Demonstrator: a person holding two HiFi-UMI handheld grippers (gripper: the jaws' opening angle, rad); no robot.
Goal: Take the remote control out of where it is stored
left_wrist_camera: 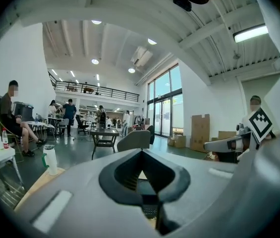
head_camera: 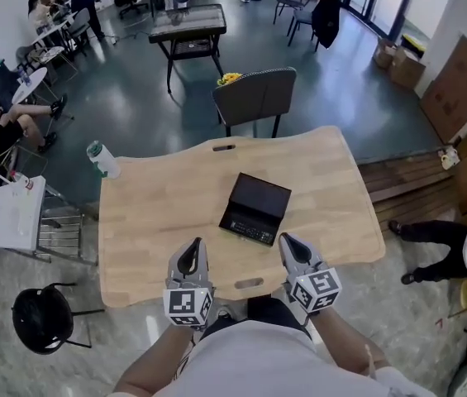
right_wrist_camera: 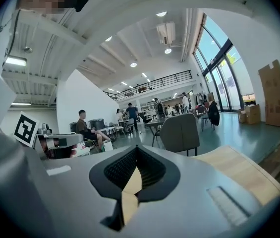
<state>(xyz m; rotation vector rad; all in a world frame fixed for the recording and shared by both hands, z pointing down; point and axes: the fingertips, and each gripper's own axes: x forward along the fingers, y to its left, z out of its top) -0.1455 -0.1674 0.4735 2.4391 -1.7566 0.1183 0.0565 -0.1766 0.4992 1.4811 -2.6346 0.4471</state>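
Observation:
A flat black case (head_camera: 255, 208) lies open in the middle of the wooden table (head_camera: 150, 222), its lid raised toward the far side. Its lower half holds a dark panel with rows of small keys (head_camera: 250, 229), apparently the remote control. My left gripper (head_camera: 192, 256) hovers over the table's front edge, left of the case, shut and empty. My right gripper (head_camera: 291, 248) is level with it, just right of the case's near corner, also shut and empty. In the left gripper view, the keys (left_wrist_camera: 149, 211) show through the slit below the closed left gripper (left_wrist_camera: 142, 170). The right gripper (right_wrist_camera: 136, 165) shows only table through its slit.
A clear bottle with a green cap (head_camera: 102, 159) lies at the table's far left corner. A grey chair (head_camera: 255, 96) stands behind the table's far edge. A white bag (head_camera: 16, 213) and a black stool (head_camera: 43, 317) are on the floor to the left. A person's legs (head_camera: 431, 231) are at right.

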